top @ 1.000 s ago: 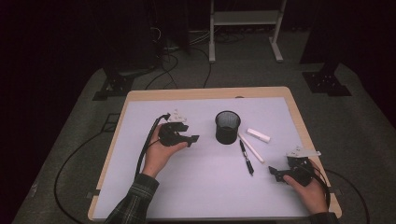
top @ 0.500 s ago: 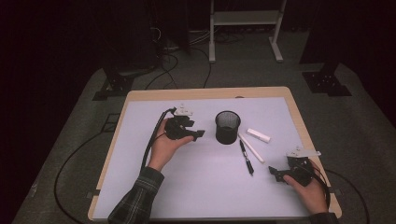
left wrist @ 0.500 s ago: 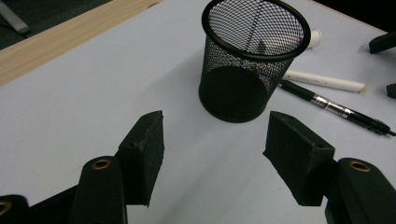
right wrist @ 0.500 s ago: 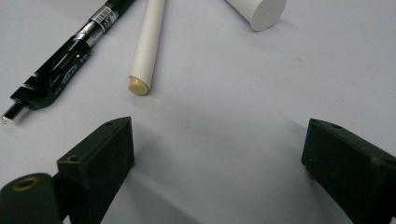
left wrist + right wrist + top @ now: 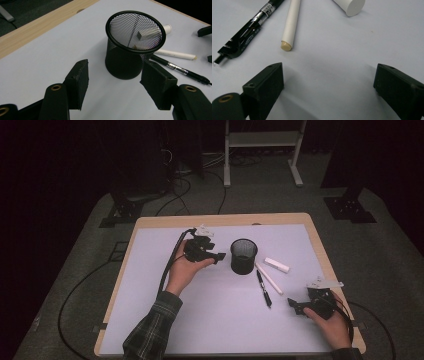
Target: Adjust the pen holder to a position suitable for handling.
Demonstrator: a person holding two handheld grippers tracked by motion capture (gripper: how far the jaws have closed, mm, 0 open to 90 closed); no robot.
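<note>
Currently left gripper (image 5: pixel 216 256) approaches black mesh pen cup (image 5: pixel 243 256) at table centre, jaws spread, empty, cup just ahead. Best: centre jaws on cup wall, keep level before closing. Right gripper (image 5: pixel 296 304) near right, spread, empty.

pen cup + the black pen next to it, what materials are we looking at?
Pen cup: looks like black wire mesh, probably painted metal, matte; the table shows through the weave, and the rim is a solid band. Black pen: likely glossy plastic barrel that catches highlights, with a printed label and a silvery, seemingly metal, ring; the clip end is dark.
</note>
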